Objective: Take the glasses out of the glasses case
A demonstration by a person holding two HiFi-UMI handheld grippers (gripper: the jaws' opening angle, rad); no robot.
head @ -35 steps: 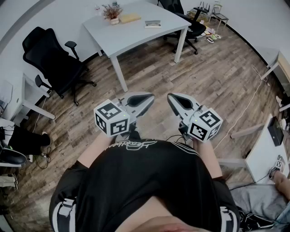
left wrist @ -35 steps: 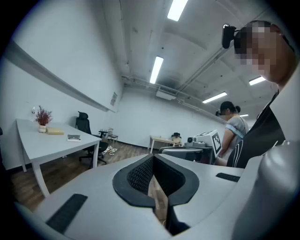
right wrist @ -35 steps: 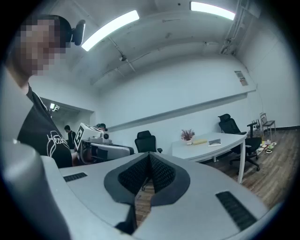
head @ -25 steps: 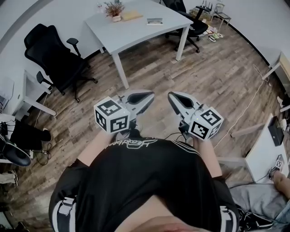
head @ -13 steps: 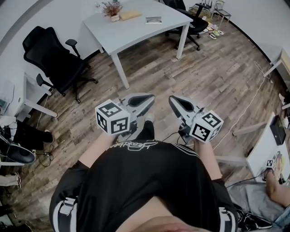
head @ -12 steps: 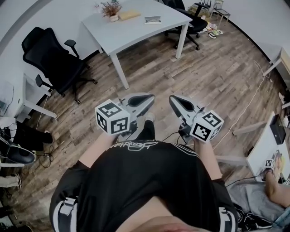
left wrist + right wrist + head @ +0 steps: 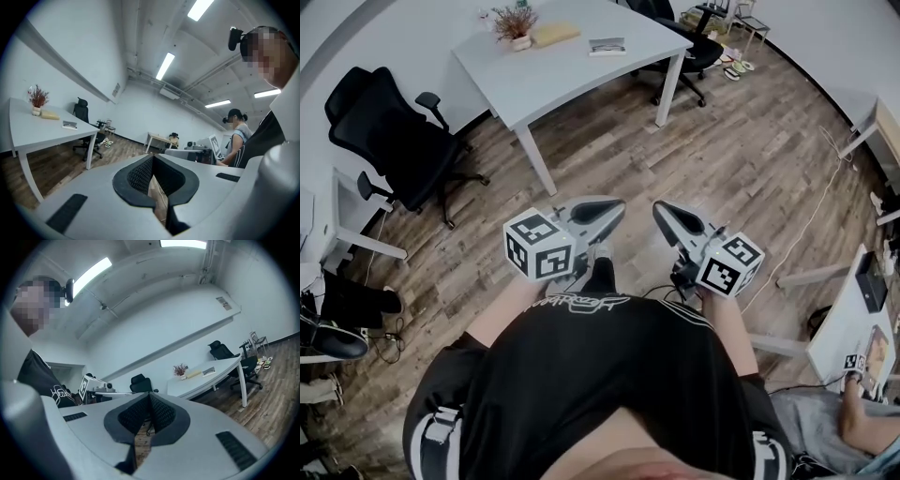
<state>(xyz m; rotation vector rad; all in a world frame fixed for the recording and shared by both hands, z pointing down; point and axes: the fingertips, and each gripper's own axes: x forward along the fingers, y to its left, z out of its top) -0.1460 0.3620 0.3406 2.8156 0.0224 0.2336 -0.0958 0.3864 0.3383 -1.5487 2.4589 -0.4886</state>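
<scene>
Since a second ago the white table (image 7: 572,70) has drifted left. My left gripper (image 7: 614,204) and right gripper (image 7: 661,208) stay clenched, empty, at my chest. The flat grey oblong (image 7: 607,45) on it may be the glasses case, though it is too small to tell. I expect it to be light and stiff, and the glasses fragile, so I'd hold them by the bridge.

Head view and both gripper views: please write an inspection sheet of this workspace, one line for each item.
Surface: white table, standing well ahead of both grippers.
Job's things: nothing seen for certain; a tan flat item and a small dark item lie on the table, too small to tell.
Clutter: potted plant at the table's far edge.
Grippers: left gripper and right gripper held in front of the body, jaws together, nothing between them.
Cables: pale cable on the wooden floor at the right.
Surroundings: black office chair left of the table; another person's arm at lower right.
</scene>
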